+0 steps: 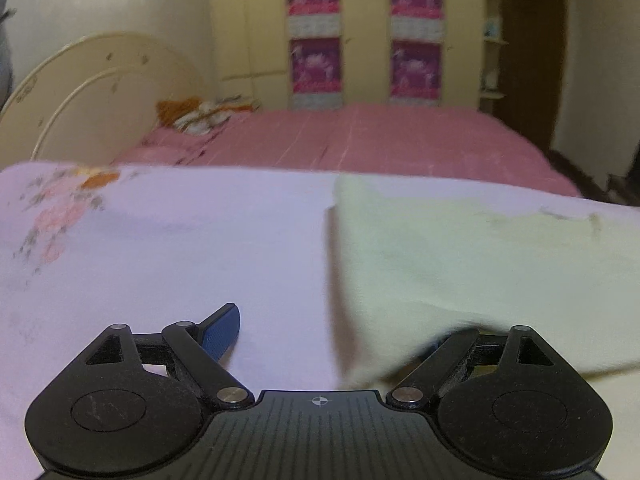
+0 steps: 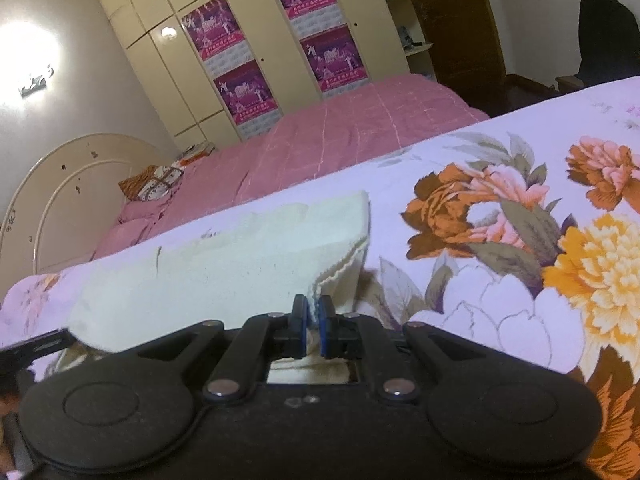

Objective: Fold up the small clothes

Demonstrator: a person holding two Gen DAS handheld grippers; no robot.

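- The right gripper [image 2: 313,322] has its fingers pinched tight on a corner of the cream cloth [image 2: 224,264], right at the ribbed, scalloped hem. That bite is thin, so a sharp pull could well slip the edge out and drop the fold.
- The left gripper [image 1: 332,334] stands wide and holds nothing. Its left blue finger [image 1: 222,332] is bare over the flowered sheet [image 1: 180,248], while the other finger is hidden under the cloth's near edge (so whether it touches the fabric cannot be told).
- If the left fingers close where they are, they may catch the sheet together with the cloth, or grab only one layer, and the fold would come out skewed.
- With only one corner held, the free side can sag or drag across the sheet and wrinkle as it is carried over.
- The cloth is small, pale cream and soft, probably a knit. It lies on the flowered sheet covering the work surface, in front of the pink bed [image 2: 352,128].
- In the right wrist view its right end is raised and doubled, two layers showing at the hem. In the left wrist view it is blurred, its near edge drooping over the gripper.
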